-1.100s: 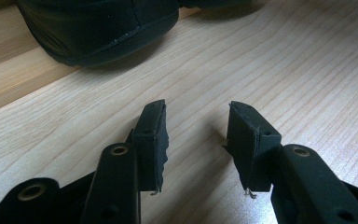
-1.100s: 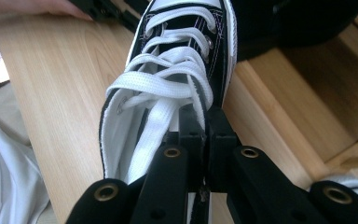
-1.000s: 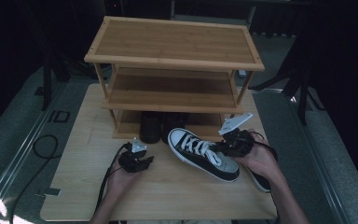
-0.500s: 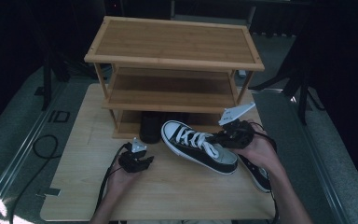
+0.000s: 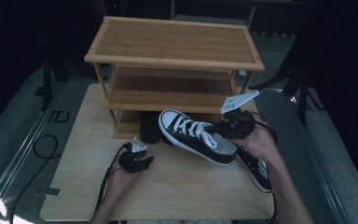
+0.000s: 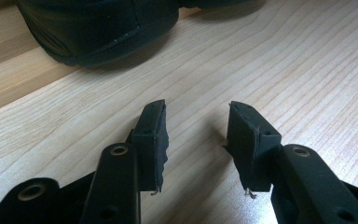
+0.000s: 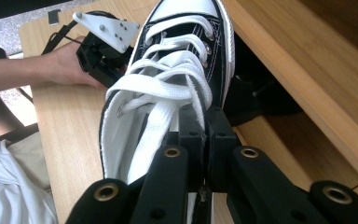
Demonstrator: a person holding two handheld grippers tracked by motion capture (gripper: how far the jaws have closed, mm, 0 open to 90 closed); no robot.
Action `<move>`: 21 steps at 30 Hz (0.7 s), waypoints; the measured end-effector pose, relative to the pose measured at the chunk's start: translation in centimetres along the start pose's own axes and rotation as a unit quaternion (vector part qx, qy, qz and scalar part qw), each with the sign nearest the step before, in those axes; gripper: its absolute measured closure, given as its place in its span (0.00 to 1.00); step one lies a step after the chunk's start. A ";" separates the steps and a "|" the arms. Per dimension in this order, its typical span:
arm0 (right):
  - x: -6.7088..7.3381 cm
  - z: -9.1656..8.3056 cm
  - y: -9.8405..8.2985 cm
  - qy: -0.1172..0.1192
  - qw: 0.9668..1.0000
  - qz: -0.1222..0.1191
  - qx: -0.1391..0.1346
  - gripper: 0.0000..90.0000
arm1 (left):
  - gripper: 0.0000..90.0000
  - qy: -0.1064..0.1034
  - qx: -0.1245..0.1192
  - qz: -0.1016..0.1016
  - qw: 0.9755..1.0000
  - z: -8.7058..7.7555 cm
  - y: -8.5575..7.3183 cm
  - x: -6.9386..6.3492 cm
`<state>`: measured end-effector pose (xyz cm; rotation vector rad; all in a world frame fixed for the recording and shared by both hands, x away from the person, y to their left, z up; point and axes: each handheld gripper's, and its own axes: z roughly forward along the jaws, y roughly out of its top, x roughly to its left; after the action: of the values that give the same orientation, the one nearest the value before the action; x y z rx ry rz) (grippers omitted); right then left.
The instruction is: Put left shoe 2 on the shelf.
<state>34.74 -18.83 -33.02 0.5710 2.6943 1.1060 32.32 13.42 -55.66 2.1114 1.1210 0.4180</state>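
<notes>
One sneaker [image 5: 196, 137] is now off the surface [image 5: 182, 182]: a second ago it lay flat near my right hand, and since then I have lifted it and swung its white toe toward the rack [image 5: 175, 65]. My right fingers [image 7: 207, 122] are pinched nearly shut on the edge of its opening, by the top of the laces, as the right gripper view shows, and the shoe hangs tilted in front of the rack's lowest shelf, toe to the far left. Its mate [image 5: 256, 168] lies on the surface to the right, under my right wrist. A dark shoe [image 5: 150, 128] already sits in the bottom level. My left fingers [image 6: 196, 140] have stayed put, parted and empty, low over the bare wood. I judge the carry is under way and the sneaker must next slide onto a shelf beside the dark shoe.
</notes>
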 end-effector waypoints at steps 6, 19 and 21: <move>-0.3 -0.1 1.2 -0.005 1.000 -0.003 0.002 0.98 | 0.65 0.000 0.000 0.000 1.000 0.0 0.0 0.0; -1.4 -1.5 3.7 -0.031 0.999 0.011 -0.034 0.98 | 0.65 -0.001 -0.002 -0.004 1.000 0.0 0.0 0.0; -1.7 -1.2 4.0 -0.039 0.999 0.019 -0.032 0.98 | 0.65 -0.001 -0.002 -0.002 1.000 0.0 0.0 0.0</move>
<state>37.08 -17.70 -29.33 0.6426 2.5821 1.1510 32.32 13.38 -55.68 2.1048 1.1231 0.4168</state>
